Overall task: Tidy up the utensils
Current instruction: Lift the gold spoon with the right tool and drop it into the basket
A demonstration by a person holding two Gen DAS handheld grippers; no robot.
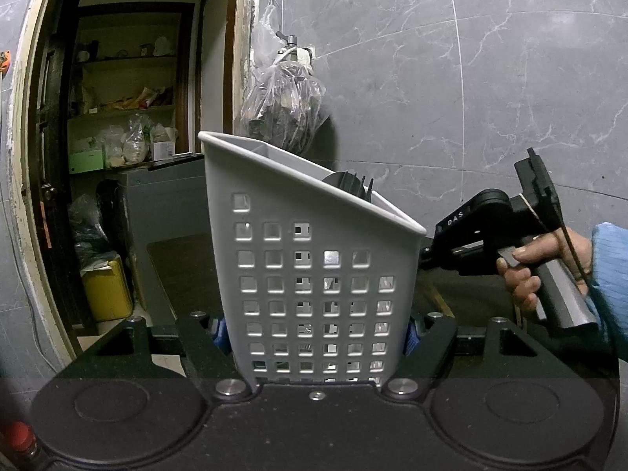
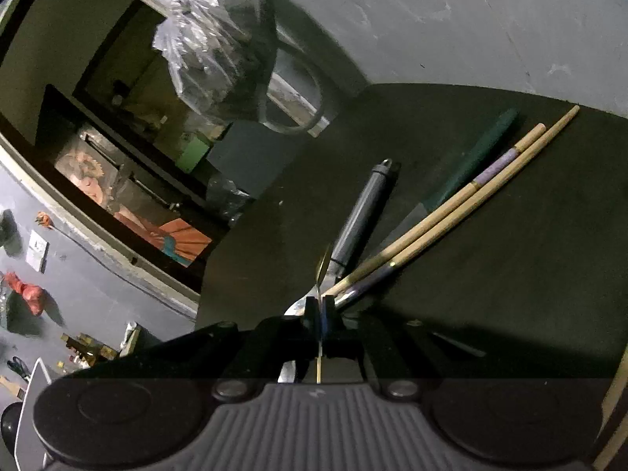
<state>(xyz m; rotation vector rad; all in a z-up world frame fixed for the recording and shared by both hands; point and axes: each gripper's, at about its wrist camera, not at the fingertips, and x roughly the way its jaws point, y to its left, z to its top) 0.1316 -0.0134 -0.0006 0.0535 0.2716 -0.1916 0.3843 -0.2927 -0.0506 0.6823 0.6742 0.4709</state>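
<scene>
My left gripper (image 1: 314, 335) is shut on a grey perforated utensil caddy (image 1: 314, 259), its blue pads (image 1: 219, 333) pressing on both side walls. Dark utensils (image 1: 349, 184) stick up inside the caddy. In the right wrist view my right gripper (image 2: 321, 310) is shut on a thin gold utensil (image 2: 322, 265), seen edge-on. It sits low over a dark table (image 2: 490, 274). Just ahead lie a grey-handled tool (image 2: 365, 212), a green-handled knife (image 2: 471, 165), two wooden chopsticks (image 2: 471, 200) and a silver spoon bowl (image 2: 295, 308).
A person's hand (image 1: 526, 274) in a blue sleeve holds the right gripper to the right of the caddy. A plastic bag (image 1: 282, 98) hangs on the grey tiled wall behind. An open doorway with shelves (image 1: 125, 110) is at the left, with a yellow container (image 1: 106, 290) on the floor.
</scene>
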